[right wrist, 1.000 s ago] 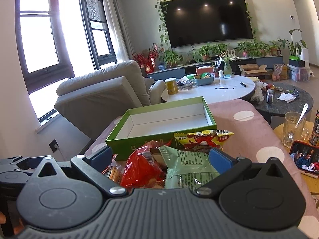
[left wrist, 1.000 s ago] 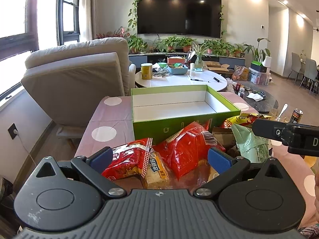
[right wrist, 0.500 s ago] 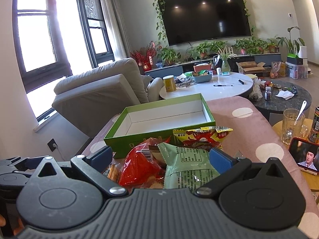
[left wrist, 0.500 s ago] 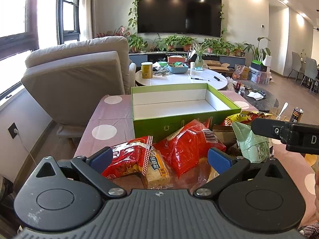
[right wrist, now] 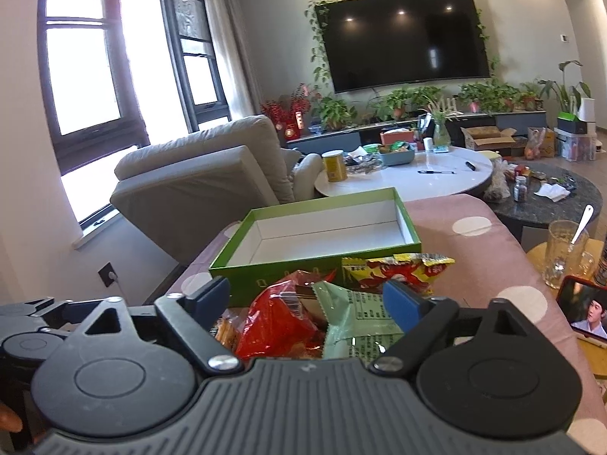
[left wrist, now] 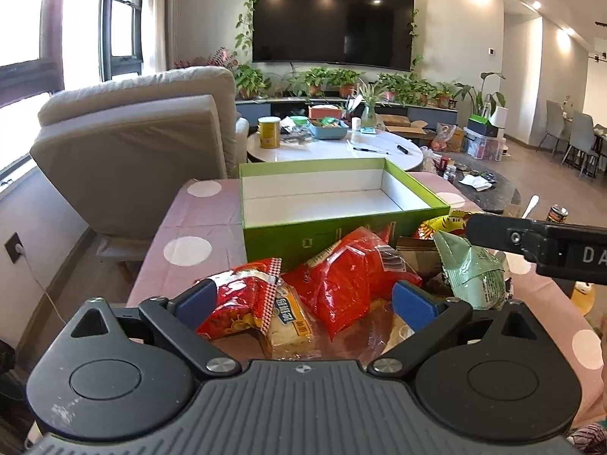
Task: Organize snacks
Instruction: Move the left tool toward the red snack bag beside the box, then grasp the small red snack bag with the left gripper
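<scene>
So the snacks are a loose heap of crinkly bags on the pink polka-dot table (left wrist: 189, 223), piled right against the near wall of the green box (left wrist: 341, 235). The box has no lid on, white inside, nothing in it, and its long axis runs side to side across the left wrist view, sitting at 12 o'clock from the heap. In the pile: a red bag (left wrist: 349, 276) lying tilted, its long axis running from about 7 to 1 o'clock, with a barcode near the upper end; a red checkered bag (left wrist: 239, 303) at 9 o'clock from it, touching a clear cracker pack (left wrist: 288, 322) that's tucked partly under it; a pale green bag (left wrist: 474, 276) at 3 o'clock, standing more or less on end with its crimped top pointing up toward 11; and a yellow-red bag (right wrist: 398, 271) flat against the box wall, long axis side to side. Left gripper (left wrist: 305, 299) hangs over the near edge of the heap, jaws spread wide and just been closing in a bit, the bags between them but not pinched. Right gripper (right wrist: 309, 299) is also spread wide over the red and green bags, not pinching anything either.
</scene>
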Demonstrator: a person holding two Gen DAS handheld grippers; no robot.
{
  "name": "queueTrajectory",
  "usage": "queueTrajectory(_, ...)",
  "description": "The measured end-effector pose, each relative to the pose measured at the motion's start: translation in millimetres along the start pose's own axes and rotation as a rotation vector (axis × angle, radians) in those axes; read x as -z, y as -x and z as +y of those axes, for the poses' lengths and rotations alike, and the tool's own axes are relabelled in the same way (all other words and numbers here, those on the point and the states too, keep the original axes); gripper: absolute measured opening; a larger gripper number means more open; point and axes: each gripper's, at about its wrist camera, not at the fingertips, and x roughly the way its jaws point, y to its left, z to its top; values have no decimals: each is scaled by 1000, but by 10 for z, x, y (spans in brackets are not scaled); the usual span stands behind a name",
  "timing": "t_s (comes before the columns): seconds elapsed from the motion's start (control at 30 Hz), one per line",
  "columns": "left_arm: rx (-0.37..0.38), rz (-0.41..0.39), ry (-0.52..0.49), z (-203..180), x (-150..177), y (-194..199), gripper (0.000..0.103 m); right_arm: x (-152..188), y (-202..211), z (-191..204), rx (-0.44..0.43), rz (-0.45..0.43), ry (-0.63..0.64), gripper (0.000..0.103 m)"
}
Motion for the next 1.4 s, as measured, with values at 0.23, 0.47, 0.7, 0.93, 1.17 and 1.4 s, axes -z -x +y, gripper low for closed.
queueTrajectory(0.23, 35, 28, -6, 8, 33, -81, 86, -15, -82, 65, -39, 25, 13, 86)
queueTrajectory(0.47, 20, 23, 4, 147, 17, -86, 83, -23, -112, 86, -62, 39, 13, 86)
queueTrajectory(0.7, -46, 29, 72, 625, 9, -188, 75, -123, -240, 285, -124, 39, 71, 86)
queueTrajectory(0.93, -48, 102, 167, 1053, 138, -462, 74, -170, -671, 626, -236, 151, 96, 86)
queueTrajectory(1.17, -10, 151, 209, 1235, 195, -718, 73, -103, -1172, 906, -239, 290, 131, 86)
queueTrajectory(1.4, 96, 192, 243, 1307, 251, -941, 78, -82, -1484, 1001, -230, 389, 108, 86)
